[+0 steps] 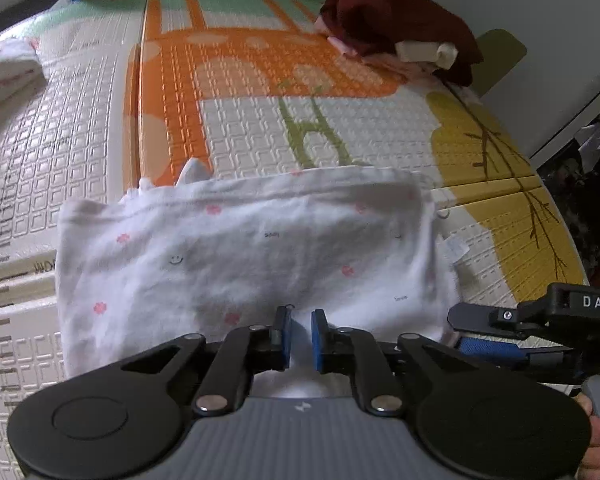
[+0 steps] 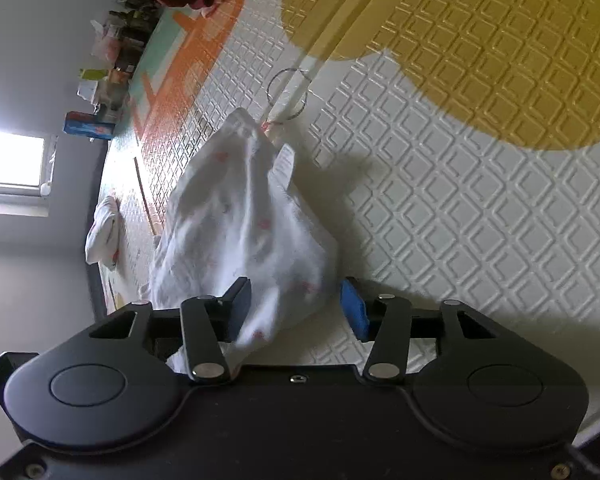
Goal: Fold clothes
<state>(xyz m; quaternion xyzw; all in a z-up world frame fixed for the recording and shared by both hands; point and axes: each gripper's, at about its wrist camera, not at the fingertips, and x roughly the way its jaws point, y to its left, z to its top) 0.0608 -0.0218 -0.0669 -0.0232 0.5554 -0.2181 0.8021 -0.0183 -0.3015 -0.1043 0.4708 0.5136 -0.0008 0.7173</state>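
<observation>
A white garment [image 1: 240,256] with small pink flowers and smiley faces lies folded on the patterned play mat [image 1: 240,128]. My left gripper [image 1: 300,332] is shut on its near edge, with a fold of cloth pinched between the blue pads. My right gripper [image 1: 466,334] sits at the garment's right corner. In the right wrist view the right gripper [image 2: 296,312] stands open, its blue pads wide apart. The bunched corner of the garment [image 2: 244,216] hangs loosely between them and is not pressed.
A pile of maroon and pink clothes [image 1: 396,20] lies at the mat's far right. A folded white garment [image 1: 4,68] rests at the far left. A thin wire ring [image 2: 286,94] lies on the mat. Boxes and clutter [image 2: 112,64] line the far edge.
</observation>
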